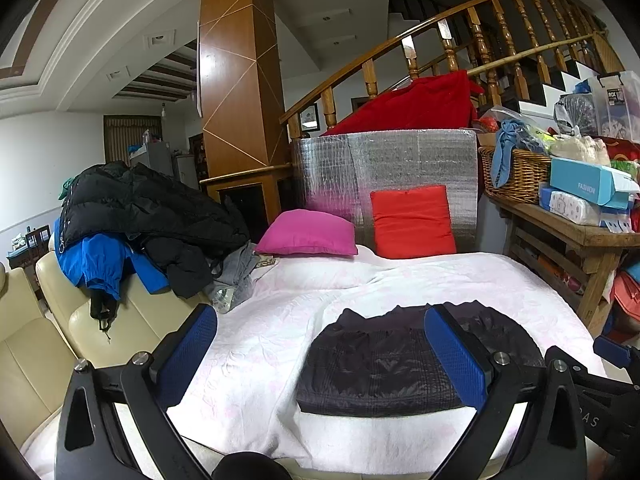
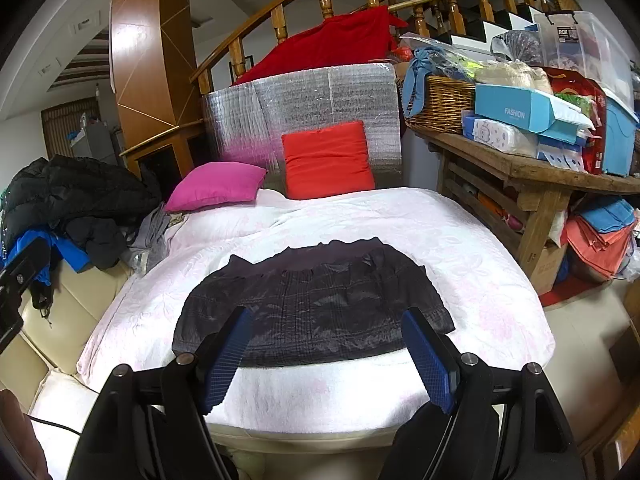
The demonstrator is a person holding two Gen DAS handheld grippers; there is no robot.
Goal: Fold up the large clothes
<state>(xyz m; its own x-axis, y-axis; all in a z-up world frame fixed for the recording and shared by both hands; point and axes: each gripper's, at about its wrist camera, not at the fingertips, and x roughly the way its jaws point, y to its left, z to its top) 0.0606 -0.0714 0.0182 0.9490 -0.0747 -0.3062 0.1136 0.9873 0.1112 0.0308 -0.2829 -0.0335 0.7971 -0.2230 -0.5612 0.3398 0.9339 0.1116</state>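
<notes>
The left gripper [image 1: 320, 360] has its blue fingers [image 1: 188, 356] spread wide with nothing between them. The right gripper [image 2: 328, 356] likewise stands apart and empty. Just beyond both lies the folded dark garment [image 2: 312, 312], flat in the lower centre on the white bedspread [image 2: 460, 240]. Further up rest a magenta pillow [image 2: 216, 186] and a red pillow [image 2: 328, 160]; a pile of coats [image 1: 140, 216] sits at left.

ahead of the jaws, the dark garment [image 2: 316, 308] is thin quilted cloth with a faint sheen. the bedspread [image 2: 460, 248] under it is matt, embossed white cloth. jaw pads [image 2: 428, 360] are blue, finely ribbed rubber or plastic on matt black plastic. beyond: crinkled silver foil board [image 2: 320, 92], glossy varnished wooden railing [image 2: 280, 12], woven wicker basket [image 2: 444, 104].
</notes>
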